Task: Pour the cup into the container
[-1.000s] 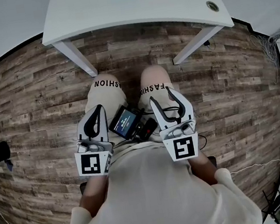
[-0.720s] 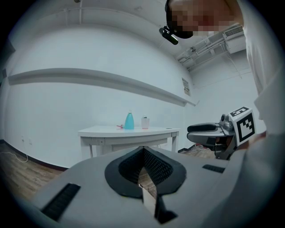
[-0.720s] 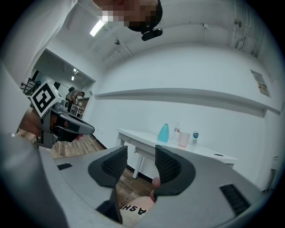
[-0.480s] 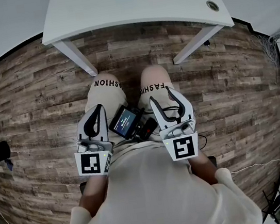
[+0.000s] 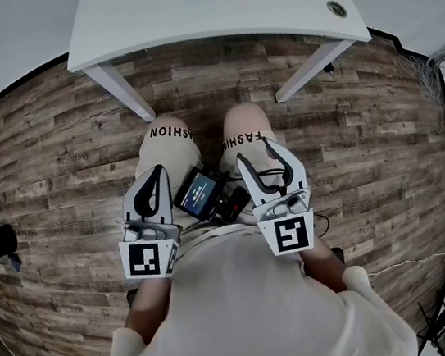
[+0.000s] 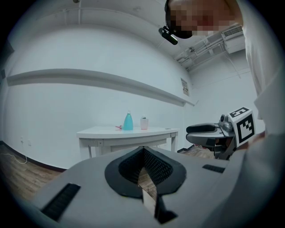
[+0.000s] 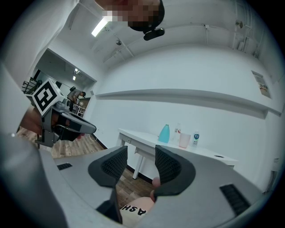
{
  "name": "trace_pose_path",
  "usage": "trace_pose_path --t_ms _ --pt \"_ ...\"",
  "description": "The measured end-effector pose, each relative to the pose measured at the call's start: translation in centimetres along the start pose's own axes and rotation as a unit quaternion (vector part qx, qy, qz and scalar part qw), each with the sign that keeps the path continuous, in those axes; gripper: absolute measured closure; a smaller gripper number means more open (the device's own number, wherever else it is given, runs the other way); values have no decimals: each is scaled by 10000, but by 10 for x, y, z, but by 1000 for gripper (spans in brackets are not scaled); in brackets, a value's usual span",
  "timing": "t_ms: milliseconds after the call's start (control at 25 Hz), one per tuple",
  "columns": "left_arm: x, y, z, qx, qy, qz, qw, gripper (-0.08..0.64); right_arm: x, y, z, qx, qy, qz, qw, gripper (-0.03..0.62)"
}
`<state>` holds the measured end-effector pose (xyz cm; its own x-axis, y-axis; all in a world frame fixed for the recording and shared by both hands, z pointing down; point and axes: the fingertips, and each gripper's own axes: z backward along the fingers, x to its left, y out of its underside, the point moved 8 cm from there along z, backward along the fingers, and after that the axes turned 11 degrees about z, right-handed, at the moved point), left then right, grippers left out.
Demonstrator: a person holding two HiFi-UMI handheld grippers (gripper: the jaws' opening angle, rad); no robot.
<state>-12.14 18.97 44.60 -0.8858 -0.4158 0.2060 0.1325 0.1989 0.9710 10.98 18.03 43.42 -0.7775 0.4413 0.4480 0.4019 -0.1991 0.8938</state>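
Nothing has moved since the earlier frames. Head view: over the lap [image 5: 169, 144] I hold the left gripper [image 5: 157, 173], jaws together, and the right gripper [image 5: 257, 153], jaws partly apart and empty, far from the white surface [image 5: 207, 18] on the wooden floor [image 5: 54, 157]. Left gripper view: the pink cup [image 6: 144, 123] stands upright just beside the teal container [image 6: 128, 121]. Right gripper view agrees; this fits before pouring or after, so I hold steady.

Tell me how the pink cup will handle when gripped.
The pink cup looks small, so probably light. It stands upright, taller than wide, so a sideways nudge might tip it. Its smooth wall may slip; fill level isn't visible.
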Motion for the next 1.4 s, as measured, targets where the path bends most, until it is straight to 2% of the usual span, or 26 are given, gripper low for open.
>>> trace_pose_path --t_ms 600,760,960,1400 --pt "-1 0 -1 6 7 -24 10000 551 1 2 1 6 15 18 10000 391" --pt "-2 1 0 12 -7 -11 10000 551 2 7 3 248 -119 163 9995 391" --pt "0 2 0 25 -31 -1 10000 551 1 6 1 80 -15 75 9999 391" --pt "-1 4 2 31 -47 36 10000 550 4 7 3 175 -52 123 9998 391"
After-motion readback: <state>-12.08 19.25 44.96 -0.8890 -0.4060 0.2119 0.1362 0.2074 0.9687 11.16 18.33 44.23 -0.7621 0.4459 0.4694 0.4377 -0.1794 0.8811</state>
